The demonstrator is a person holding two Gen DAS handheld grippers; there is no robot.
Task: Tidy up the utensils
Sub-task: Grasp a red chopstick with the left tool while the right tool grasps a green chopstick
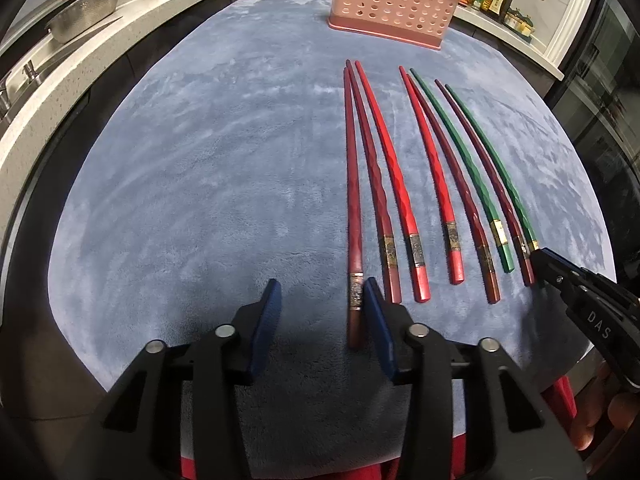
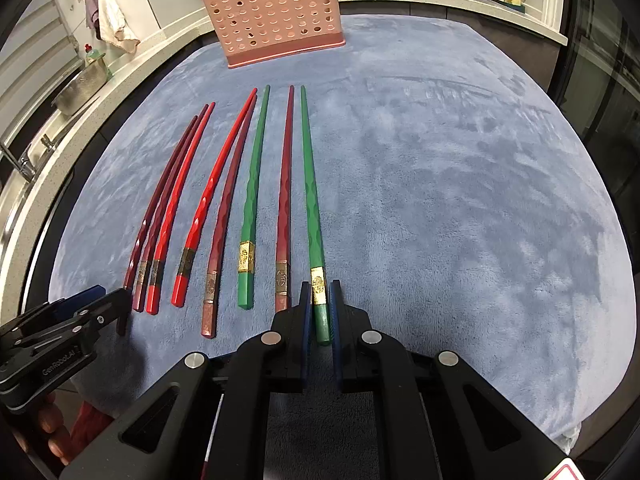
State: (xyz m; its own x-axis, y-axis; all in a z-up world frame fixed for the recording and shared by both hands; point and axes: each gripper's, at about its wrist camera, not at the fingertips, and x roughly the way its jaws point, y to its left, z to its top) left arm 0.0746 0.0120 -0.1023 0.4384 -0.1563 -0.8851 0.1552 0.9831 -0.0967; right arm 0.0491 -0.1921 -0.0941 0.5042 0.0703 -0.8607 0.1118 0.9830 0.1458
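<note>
Pickup step: my right gripper (image 2: pixel 320 312) clamps the outermost green chopstick (image 2: pixel 310 200) flat on the blue cloth (image 2: pixel 460 200), my left gripper (image 1: pixel 322 300) gapes wide beside a dark red chopstick (image 1: pixel 352 200); next, lift toward the pink perforated holder (image 2: pixel 276 16).

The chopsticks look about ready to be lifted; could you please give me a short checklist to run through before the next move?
1. Right gripper shut on the rightmost green chopstick: ok.
2. Left gripper around the leftmost dark red chopstick: not ok, it is open with the handle beside its right finger.
3. Pink holder upright: ok.
4. Free slot inside the holder: cannot tell.
5. Blue cloth between chopsticks and holder unobstructed: ok.
</note>
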